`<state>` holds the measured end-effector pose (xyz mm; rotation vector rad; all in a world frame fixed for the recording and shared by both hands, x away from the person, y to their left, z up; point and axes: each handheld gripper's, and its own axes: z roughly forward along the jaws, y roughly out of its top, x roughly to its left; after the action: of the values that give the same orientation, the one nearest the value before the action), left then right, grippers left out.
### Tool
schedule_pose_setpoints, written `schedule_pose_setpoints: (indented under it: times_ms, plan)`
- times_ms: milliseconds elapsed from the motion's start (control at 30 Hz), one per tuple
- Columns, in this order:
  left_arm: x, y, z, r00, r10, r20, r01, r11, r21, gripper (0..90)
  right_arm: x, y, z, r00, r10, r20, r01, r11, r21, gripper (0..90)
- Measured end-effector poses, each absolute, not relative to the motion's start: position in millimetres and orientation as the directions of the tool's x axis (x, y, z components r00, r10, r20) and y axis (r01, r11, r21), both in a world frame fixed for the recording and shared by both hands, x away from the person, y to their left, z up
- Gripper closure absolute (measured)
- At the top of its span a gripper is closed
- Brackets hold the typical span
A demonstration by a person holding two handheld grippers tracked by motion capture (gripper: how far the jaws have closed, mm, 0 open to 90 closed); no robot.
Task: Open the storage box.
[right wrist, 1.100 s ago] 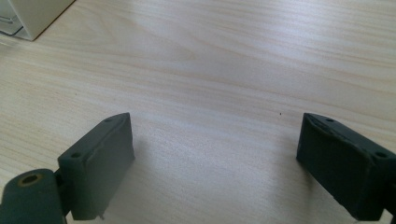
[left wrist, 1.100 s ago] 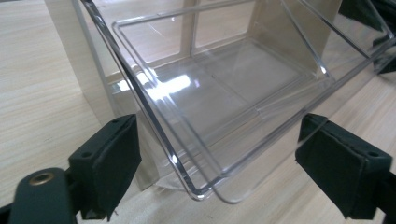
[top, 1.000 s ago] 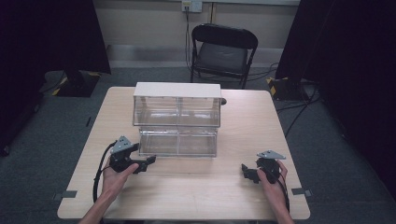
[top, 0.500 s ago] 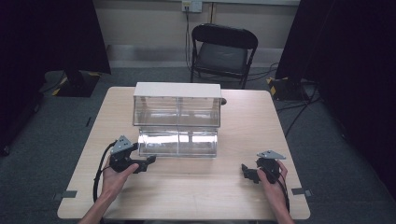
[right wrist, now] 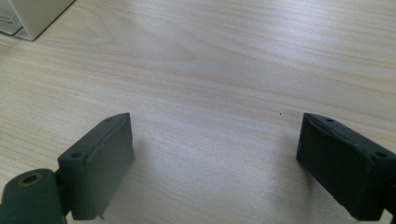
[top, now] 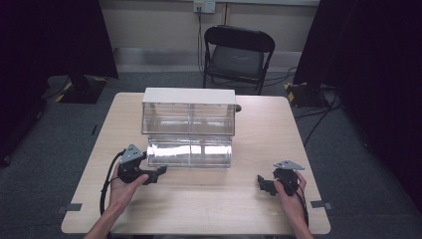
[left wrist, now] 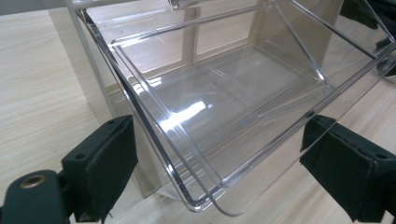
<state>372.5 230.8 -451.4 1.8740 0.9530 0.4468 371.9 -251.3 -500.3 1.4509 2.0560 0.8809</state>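
- Tilted further forward than a second ago, the clear drawer (top: 190, 152) hangs out of the white-topped cabinet (top: 188, 110) at the table's (top: 209, 209) middle.
- Left tool (top: 160, 172), near the left edge, has just been opening; its jaws stand apart around the drawer's front corner, pads off it.
- Right tool (top: 260, 182), near the right edge, gapes wide over bare wood, holding nothing.

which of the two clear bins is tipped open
The lower clear bin, nearest the left claw, is tilted out toward the person; the upper clear bin sits shut under the white top.
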Motion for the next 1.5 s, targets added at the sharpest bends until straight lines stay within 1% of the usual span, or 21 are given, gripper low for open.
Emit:
schedule_pose_setpoints:
  times_ms: [100,900,1133,1400,1500]
  plan:
    - [372,231,-450,0.625,0.775,-0.100,0.419,-0.225,0.880,10.5,372,-251,-500,-0.330,0.944,-0.013,0.641,0.234,0.731,10.3]
    - [372,231,-442,0.623,0.776,-0.102,0.425,-0.225,0.877,10.4,372,-251,-500,-0.329,0.944,-0.013,0.642,0.234,0.730,10.3]
    - [371,233,-439,0.608,0.786,-0.110,0.417,-0.199,0.887,11.7,372,-251,-500,-0.330,0.944,-0.013,0.642,0.234,0.730,10.3]
    - [372,234,-436,0.605,0.791,-0.094,0.412,-0.210,0.887,12.4,372,-251,-500,-0.330,0.944,-0.014,0.641,0.235,0.730,10.3]
    - [372,234,-434,0.603,0.791,-0.105,0.415,-0.198,0.888,12.4,372,-251,-500,-0.330,0.944,-0.014,0.642,0.234,0.730,10.3]
